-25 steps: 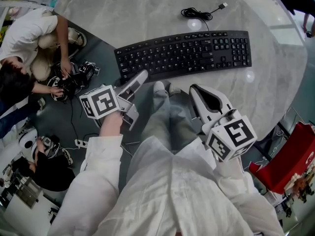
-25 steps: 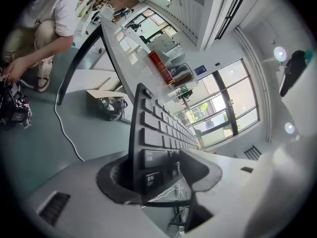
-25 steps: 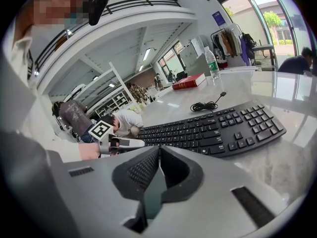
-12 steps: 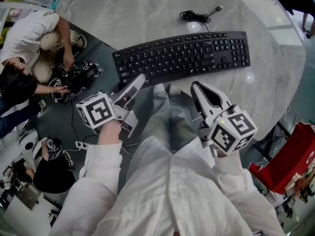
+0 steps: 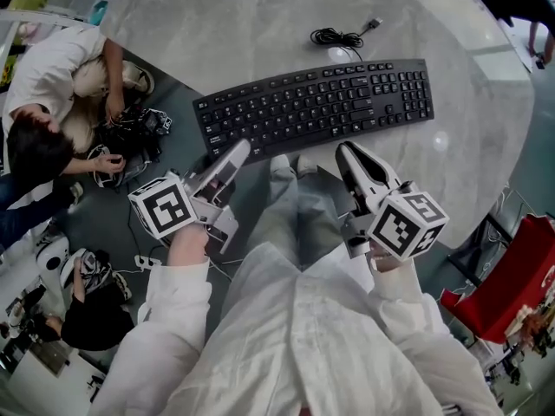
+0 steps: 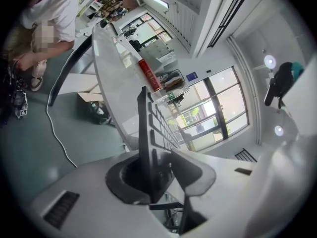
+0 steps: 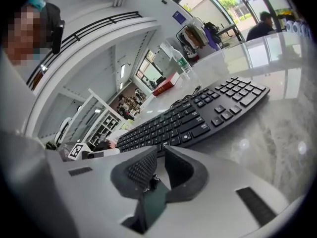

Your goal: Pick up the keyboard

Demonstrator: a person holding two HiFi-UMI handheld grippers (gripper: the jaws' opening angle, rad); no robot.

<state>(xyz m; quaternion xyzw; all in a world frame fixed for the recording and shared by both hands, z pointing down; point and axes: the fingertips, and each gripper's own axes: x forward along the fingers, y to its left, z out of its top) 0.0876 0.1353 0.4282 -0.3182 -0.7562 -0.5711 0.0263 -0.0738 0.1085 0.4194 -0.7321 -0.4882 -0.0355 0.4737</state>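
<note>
**Nearest:** the operator's white coat (image 5: 303,336), both sleeves extended forward.

**Left gripper** (image 5: 236,152): its marker cube (image 5: 163,206) is at the rear. The gripper reaches the left end of the keyboard (image 5: 316,104), where that end juts past the table rim. The left gripper view shows that end edge-on between the jaws, with a pad against each face. The jaws have just been closing and now stand narrow, clamped on the board. Whether this end is clear of the surface cannot be determined.

**Right gripper** (image 5: 349,152): it is positioned just short of the keyboard's near long edge, towards the middle, not touching. Its jaws are pressed together with nothing between them.

**Keyboard:** black, keys up, number pad to the right. It lies across the near part of the pale marble table (image 5: 260,16).

**Behind it:** a coiled black cable (image 5: 336,37) rests on the tabletop, plug end free.

**Further left, below table level:** a person in a white top (image 5: 52,59) crouches on the grey floor (image 5: 173,94) over dark equipment (image 5: 130,133).
</note>
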